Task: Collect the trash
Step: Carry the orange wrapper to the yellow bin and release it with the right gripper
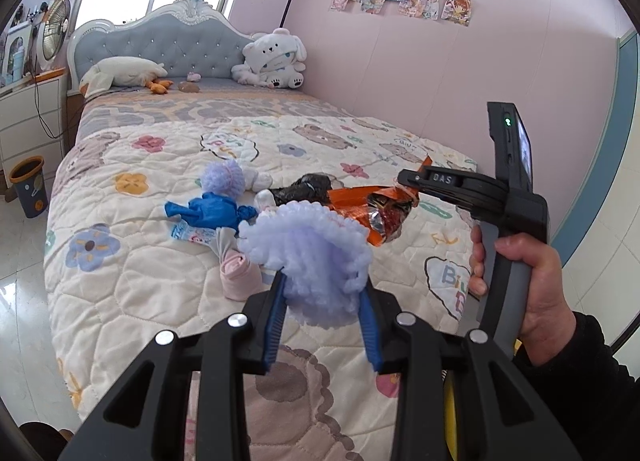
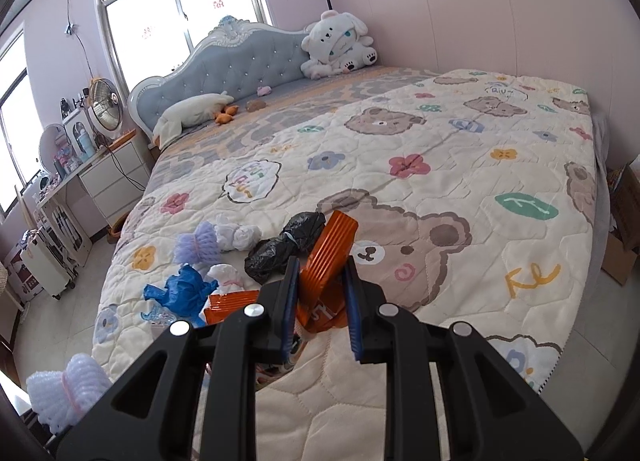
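Note:
My left gripper point(image 1: 324, 285) is shut on a lilac foam net point(image 1: 308, 253) and holds it above the quilted bed point(image 1: 140, 293); the net also shows at the lower left of the right wrist view point(image 2: 64, 393). My right gripper point(image 2: 320, 265) is shut on an orange snack wrapper point(image 2: 328, 257), seen from the side in the left wrist view point(image 1: 376, 213). On the quilt lie a second lilac foam net point(image 2: 196, 247), a blue glove point(image 2: 180, 291), a knotted black bag point(image 2: 284, 249), white tissue wads point(image 2: 236, 235) and a pink roll point(image 1: 240, 277).
A small dark bin with an orange rim point(image 1: 29, 185) stands on the floor left of the bed. Plush toys point(image 1: 272, 59) sit by the headboard. White drawers point(image 1: 28, 121) and a fan point(image 1: 54, 27) are at the left. Cardboard boxes point(image 2: 620, 233) are right of the bed.

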Demonstrator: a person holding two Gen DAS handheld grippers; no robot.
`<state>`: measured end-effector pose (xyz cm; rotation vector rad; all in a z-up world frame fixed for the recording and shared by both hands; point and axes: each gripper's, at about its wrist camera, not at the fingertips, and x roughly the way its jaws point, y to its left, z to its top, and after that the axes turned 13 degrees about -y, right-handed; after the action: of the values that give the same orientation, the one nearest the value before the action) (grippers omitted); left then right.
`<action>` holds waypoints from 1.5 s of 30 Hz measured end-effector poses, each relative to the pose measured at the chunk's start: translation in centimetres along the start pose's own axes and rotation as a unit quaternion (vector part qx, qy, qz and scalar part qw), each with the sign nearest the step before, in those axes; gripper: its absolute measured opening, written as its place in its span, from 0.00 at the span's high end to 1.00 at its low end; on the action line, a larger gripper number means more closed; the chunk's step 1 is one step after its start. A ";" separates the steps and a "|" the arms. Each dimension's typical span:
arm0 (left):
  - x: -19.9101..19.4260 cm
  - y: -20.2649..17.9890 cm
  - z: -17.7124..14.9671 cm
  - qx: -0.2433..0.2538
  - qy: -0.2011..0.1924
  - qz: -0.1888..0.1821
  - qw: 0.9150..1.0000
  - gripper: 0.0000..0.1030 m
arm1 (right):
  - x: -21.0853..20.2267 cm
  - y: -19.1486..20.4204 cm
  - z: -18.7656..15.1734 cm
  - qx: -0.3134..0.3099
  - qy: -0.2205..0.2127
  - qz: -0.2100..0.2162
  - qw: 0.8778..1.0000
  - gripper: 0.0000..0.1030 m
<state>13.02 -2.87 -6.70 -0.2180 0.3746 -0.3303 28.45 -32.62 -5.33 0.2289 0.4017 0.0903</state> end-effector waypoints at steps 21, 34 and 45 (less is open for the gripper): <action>-5.1 -2.7 3.2 0.017 -0.051 -0.012 0.998 0.70 | -12.5 -1.2 3.9 -0.011 -0.092 -0.004 0.996 0.80; -5.8 -6.2 2.6 0.031 -0.024 -0.059 0.998 0.70 | -19.7 -4.5 3.2 -0.010 -0.112 -0.029 0.993 0.80; -5.9 -10.1 1.6 0.055 -0.001 -0.110 0.992 0.70 | -25.7 -8.3 1.6 0.002 -0.125 -0.065 0.990 0.79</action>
<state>5.72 -9.93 -0.66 -0.1513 0.3296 -0.5665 5.82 -44.37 3.83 0.2138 0.1671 -0.0665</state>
